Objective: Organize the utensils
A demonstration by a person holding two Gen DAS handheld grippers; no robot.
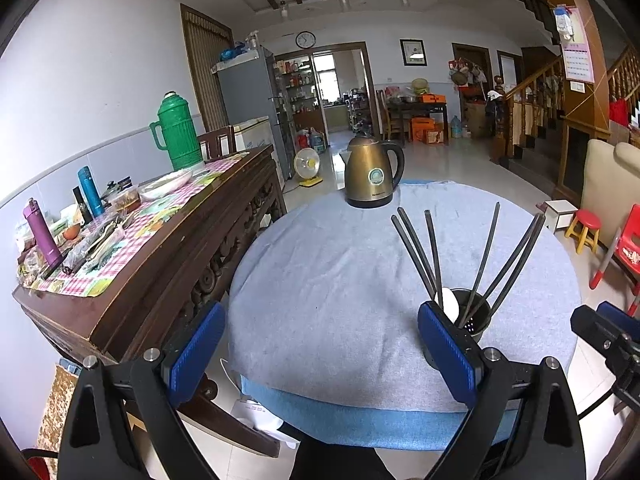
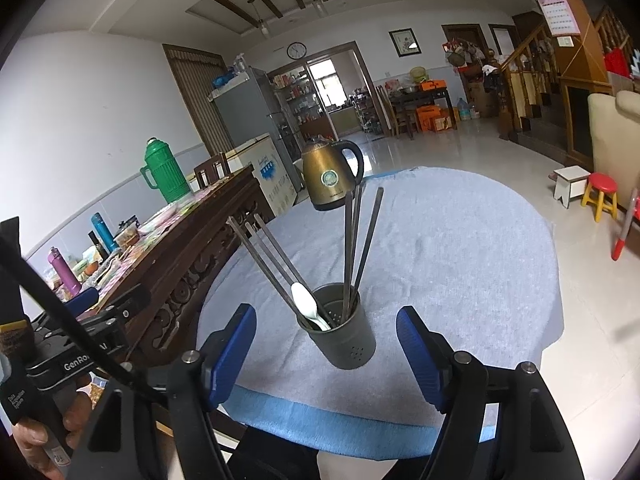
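A dark grey perforated utensil holder (image 2: pixel 343 334) stands near the front edge of the round table covered in a light blue cloth (image 2: pixel 440 248). It holds several dark chopsticks (image 2: pixel 352 240) and a white spoon (image 2: pixel 307 307). My right gripper (image 2: pixel 326 344) is open and empty, its blue pads on either side of the holder, a little in front of it. In the left wrist view the holder (image 1: pixel 472 316) sits just behind the right pad, with the chopsticks (image 1: pixel 486 256) fanning out. My left gripper (image 1: pixel 320 344) is open and empty over the cloth (image 1: pixel 320 272).
A bronze electric kettle (image 1: pixel 370 174) stands at the table's far side. A dark wooden sideboard (image 1: pixel 160 264) to the left carries a green thermos (image 1: pixel 176 132), bottles and more cutlery. Stools (image 2: pixel 600 196) stand on the floor at right.
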